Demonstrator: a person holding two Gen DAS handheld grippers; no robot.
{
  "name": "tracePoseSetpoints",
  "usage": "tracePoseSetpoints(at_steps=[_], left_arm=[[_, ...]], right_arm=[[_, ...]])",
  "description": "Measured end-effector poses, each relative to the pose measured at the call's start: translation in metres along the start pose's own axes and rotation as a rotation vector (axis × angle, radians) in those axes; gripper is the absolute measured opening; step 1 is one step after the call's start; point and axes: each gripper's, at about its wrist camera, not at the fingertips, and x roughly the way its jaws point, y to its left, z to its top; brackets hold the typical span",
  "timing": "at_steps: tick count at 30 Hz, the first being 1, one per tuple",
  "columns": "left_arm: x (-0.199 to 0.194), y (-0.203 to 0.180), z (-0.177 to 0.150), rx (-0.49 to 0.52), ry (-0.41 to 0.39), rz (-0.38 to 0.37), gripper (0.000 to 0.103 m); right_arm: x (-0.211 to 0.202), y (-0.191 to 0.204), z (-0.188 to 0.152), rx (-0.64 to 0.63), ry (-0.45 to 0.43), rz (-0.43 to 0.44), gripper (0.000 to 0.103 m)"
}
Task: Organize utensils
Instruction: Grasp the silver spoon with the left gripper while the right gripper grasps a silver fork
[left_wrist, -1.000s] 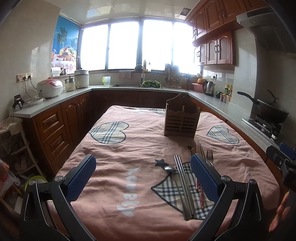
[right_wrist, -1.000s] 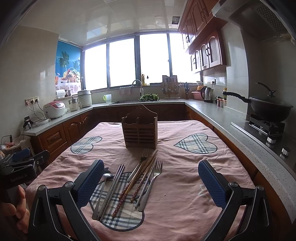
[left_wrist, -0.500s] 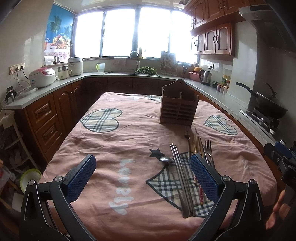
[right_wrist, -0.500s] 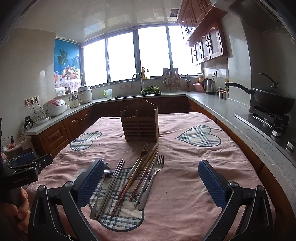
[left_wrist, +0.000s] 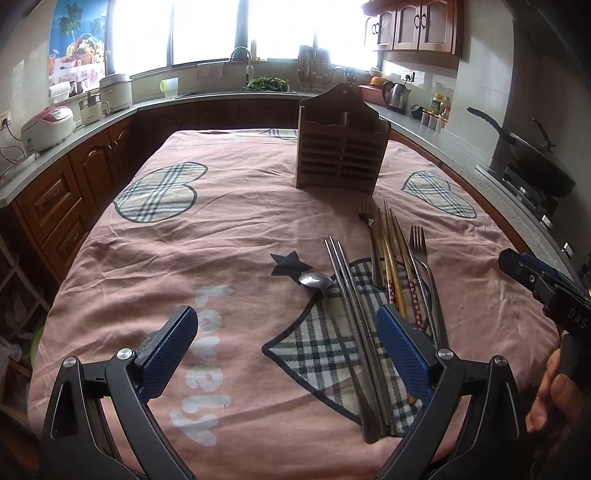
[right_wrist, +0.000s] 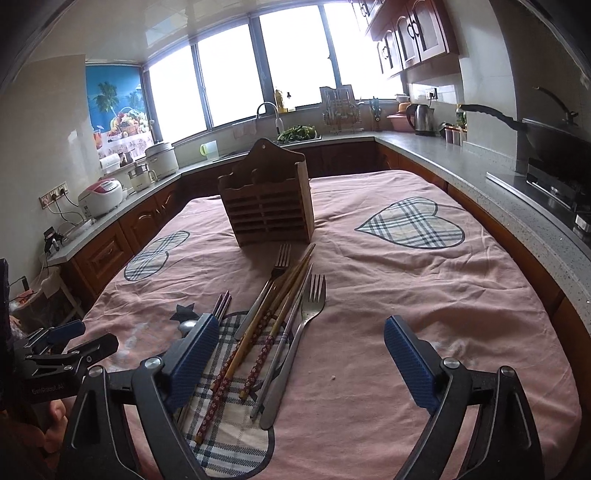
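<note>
- your left gripper: fingers wide but closing, nothing btwn them, over pink cloth on table.
- your right gripper: fingers wide, closing too, not pinching anything; forks + chopsticks lie below in the gap.
- utensils lie loose on plaid heart patch, just in front of wooden holder, which stands upright mid-table.

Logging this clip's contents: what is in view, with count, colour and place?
holder: 1, brown wood, upright mid-table
forks: 2, steel, before the holder
wooden chopsticks: about 2 pairs, tan, red ends, between the forks
steel chopsticks: 1 pair, grey, beside the spoon
spoon: 1, steel
cloth: 1, pink, plaid hearts
wok: 1, black, stove
left tool: blue pads, closing, nothing between
right tool: blue pads, closing, nothing gripped
</note>
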Motion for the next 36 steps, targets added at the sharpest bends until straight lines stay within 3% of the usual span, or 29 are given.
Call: tracePoseSetpoints(at_steps=[12, 14, 17, 23, 31, 35, 36], left_arm=[[0.055, -0.008, 0.007, 0.006, 0.139, -0.059, 0.074], [0.063, -0.011, 0.007, 0.009, 0.162, -0.065, 0.066], [0.075, -0.013, 0.008, 0.014, 0.197, -0.074, 0.058], [0.093, -0.014, 0.008, 0.018, 0.247, -0.097, 0.038], [0.104, -0.025, 0.014, 0.084, 0.248, -0.086, 0.031], [0.105, -0.025, 0.014, 0.093, 0.243, -0.105, 0.01], [0.105, -0.024, 0.014, 0.09, 0.242, -0.115, 0.008]], right_arm=[[0.073, -0.011, 0.0, 0.048, 0.173, 0.03, 0.049], [0.084, -0.012, -0.001, 0.049, 0.203, 0.027, 0.038], [0.098, -0.012, -0.003, 0.05, 0.243, 0.026, 0.028], [0.116, -0.014, -0.004, 0.051, 0.294, 0.022, 0.023], [0.132, -0.008, 0.004, 0.013, 0.33, -0.007, 0.023], [0.132, 0.001, 0.002, -0.043, 0.331, -0.045, 0.023], [0.132, 0.002, 0.001, -0.055, 0.33, -0.053, 0.022]])
